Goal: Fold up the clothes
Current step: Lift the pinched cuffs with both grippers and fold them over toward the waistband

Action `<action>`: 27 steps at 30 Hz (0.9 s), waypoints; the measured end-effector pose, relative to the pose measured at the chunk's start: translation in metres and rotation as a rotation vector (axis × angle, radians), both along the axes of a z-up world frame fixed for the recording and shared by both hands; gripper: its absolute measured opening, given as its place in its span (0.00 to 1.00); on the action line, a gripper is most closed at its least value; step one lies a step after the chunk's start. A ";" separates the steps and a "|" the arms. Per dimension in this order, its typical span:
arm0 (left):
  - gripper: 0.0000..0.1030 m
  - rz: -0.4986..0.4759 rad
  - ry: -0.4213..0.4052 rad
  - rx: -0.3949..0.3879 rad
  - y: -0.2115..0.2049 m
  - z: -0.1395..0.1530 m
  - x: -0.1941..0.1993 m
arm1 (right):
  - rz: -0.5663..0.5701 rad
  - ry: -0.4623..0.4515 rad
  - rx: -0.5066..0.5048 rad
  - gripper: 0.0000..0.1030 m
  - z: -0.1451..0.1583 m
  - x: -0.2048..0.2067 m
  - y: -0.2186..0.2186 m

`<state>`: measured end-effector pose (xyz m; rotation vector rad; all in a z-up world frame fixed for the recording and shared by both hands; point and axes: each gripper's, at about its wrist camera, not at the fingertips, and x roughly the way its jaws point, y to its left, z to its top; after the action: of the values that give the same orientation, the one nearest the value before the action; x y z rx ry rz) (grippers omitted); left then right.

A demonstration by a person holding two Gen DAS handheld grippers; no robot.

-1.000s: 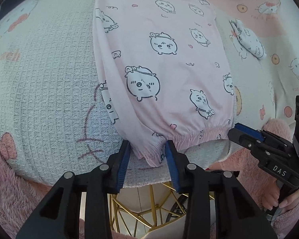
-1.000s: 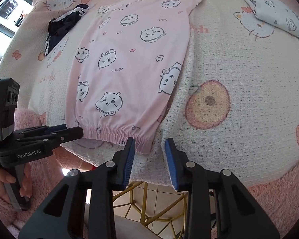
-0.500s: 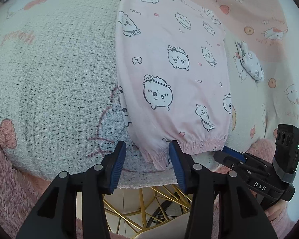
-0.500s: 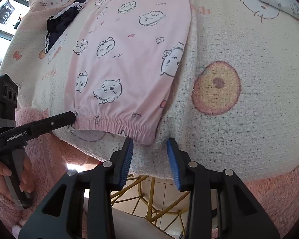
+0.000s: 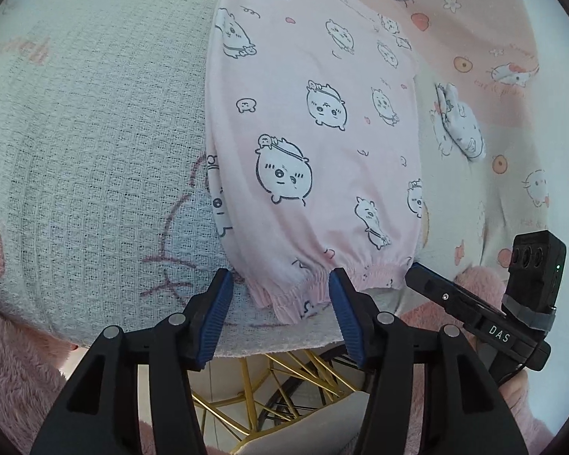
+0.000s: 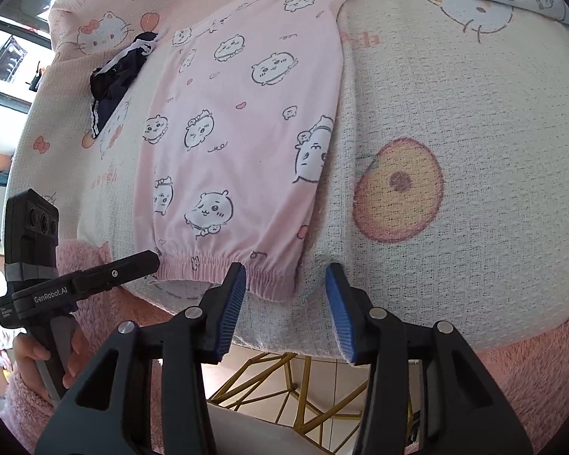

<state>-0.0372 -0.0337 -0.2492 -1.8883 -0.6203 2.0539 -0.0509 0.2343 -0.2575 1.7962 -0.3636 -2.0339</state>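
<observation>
A pink garment (image 5: 315,132) printed with white cartoon animals lies flat on the blanket, its elastic hem (image 5: 360,269) at the near edge. My left gripper (image 5: 280,295) has the hem's left corner between its blue pads (image 5: 218,311). Its jaws are opening and the pads stand clear of the cloth. In the right wrist view the same garment (image 6: 246,121) shows, with its right hem corner between the jaws of my right gripper (image 6: 284,284). Those jaws are opening too, without pressing on the cloth. Each gripper shows in the other's view: the right gripper (image 5: 432,284), the left gripper (image 6: 132,265).
A white waffle blanket (image 5: 95,151) with cat prints covers the table. A dark navy garment (image 6: 117,76) lies far left, a small folded white printed piece (image 5: 461,129) to the right. Gold table legs (image 5: 284,379) show below the near edge. Fluffy pink sleeves (image 6: 531,360) flank the grippers.
Both pairs of jaws have widened around the elastic hem. The hem corners now lie loose on the blanket, and both grippers have sunk slightly toward the edge.
</observation>
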 end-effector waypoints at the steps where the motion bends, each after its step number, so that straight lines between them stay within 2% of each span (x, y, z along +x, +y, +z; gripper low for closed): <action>1: 0.53 -0.005 0.004 -0.011 0.002 0.000 -0.001 | -0.001 -0.002 -0.002 0.44 -0.001 -0.002 -0.001; 8: 0.53 -0.046 0.032 -0.060 0.013 0.003 0.002 | 0.032 -0.001 0.008 0.45 -0.008 -0.007 -0.013; 9: 0.53 -0.055 0.036 -0.070 0.015 0.004 0.003 | 0.051 0.007 0.019 0.42 -0.007 -0.005 -0.016; 10: 0.43 -0.061 0.039 -0.076 0.016 0.005 0.004 | 0.069 0.015 0.030 0.31 -0.006 -0.004 -0.019; 11: 0.36 -0.066 0.042 -0.082 0.018 0.006 0.004 | 0.080 0.024 0.040 0.27 -0.003 -0.002 -0.020; 13: 0.35 -0.073 0.042 -0.086 0.019 0.007 0.006 | 0.089 0.043 0.052 0.26 0.001 0.001 -0.022; 15: 0.35 -0.073 0.029 -0.073 0.018 0.005 0.007 | 0.100 0.041 0.062 0.28 0.000 0.002 -0.023; 18: 0.36 -0.074 0.020 -0.062 0.017 0.002 0.005 | 0.111 0.018 0.051 0.45 -0.006 0.000 -0.026; 19: 0.32 -0.076 0.022 -0.063 0.017 0.003 0.004 | 0.119 0.020 0.052 0.41 -0.005 -0.001 -0.027; 20: 0.29 -0.081 0.032 -0.065 0.018 0.005 0.005 | 0.128 0.029 0.058 0.26 -0.003 0.000 -0.029; 21: 0.22 -0.087 0.044 -0.067 0.020 0.009 0.006 | 0.139 0.046 0.070 0.22 0.001 0.002 -0.030; 25: 0.19 -0.106 0.113 -0.039 0.022 0.039 0.014 | 0.111 0.067 0.027 0.17 0.022 0.009 -0.021; 27: 0.19 -0.104 0.116 -0.029 0.022 0.047 0.016 | 0.091 0.074 -0.002 0.17 0.032 0.013 -0.015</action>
<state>-0.0215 -0.0116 -0.2023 -1.7624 -0.4566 2.0986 -0.0383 0.2194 -0.2253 1.6999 -0.2569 -2.0294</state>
